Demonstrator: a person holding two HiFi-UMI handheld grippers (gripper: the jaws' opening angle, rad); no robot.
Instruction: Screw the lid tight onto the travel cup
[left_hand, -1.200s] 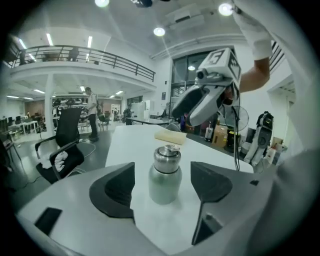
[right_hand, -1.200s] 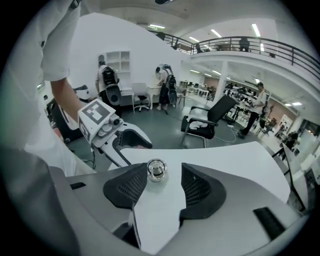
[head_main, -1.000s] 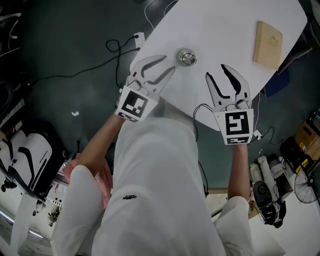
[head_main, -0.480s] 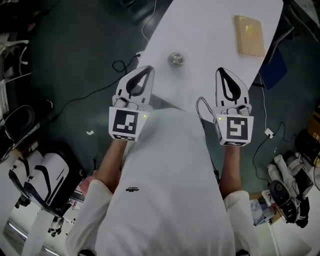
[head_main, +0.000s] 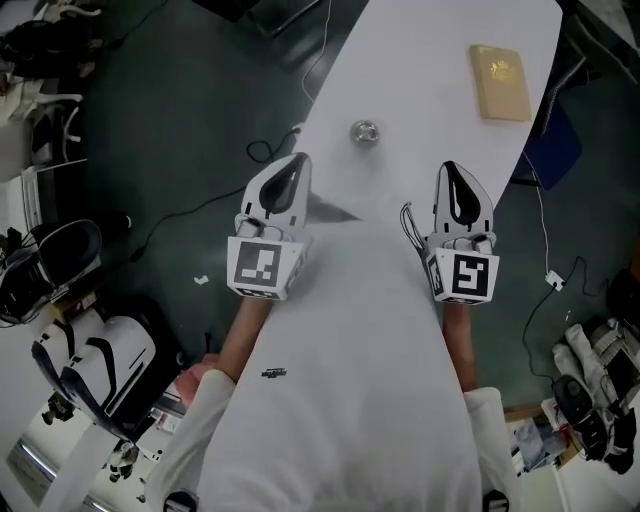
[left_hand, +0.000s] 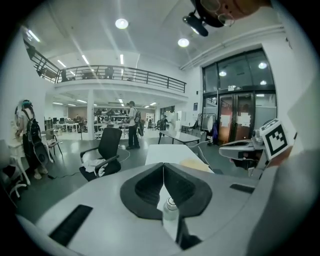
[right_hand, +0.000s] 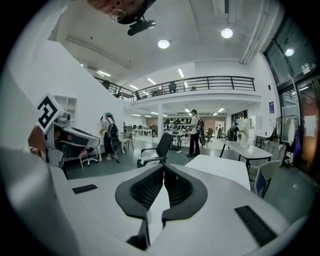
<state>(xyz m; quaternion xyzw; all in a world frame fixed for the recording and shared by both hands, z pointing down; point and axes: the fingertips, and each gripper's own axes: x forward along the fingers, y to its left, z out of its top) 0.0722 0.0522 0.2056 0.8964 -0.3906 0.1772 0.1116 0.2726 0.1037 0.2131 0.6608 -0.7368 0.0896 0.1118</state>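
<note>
Left gripper (head_main: 291, 163) and right gripper (head_main: 452, 170): jaws pressed together, nothing held, at near end of table (head_main: 430, 70); travel cup (head_main: 364, 131) stands farther off

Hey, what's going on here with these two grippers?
A person holds a gripper in each hand at the near end of the white table. The left gripper and right gripper are both shut and empty. The travel cup stands farther up the table, untouched; a tan board lies beyond it.

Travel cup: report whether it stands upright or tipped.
Upright. The travel cup shows its round top from above and stands vertical in the left gripper view.
</note>
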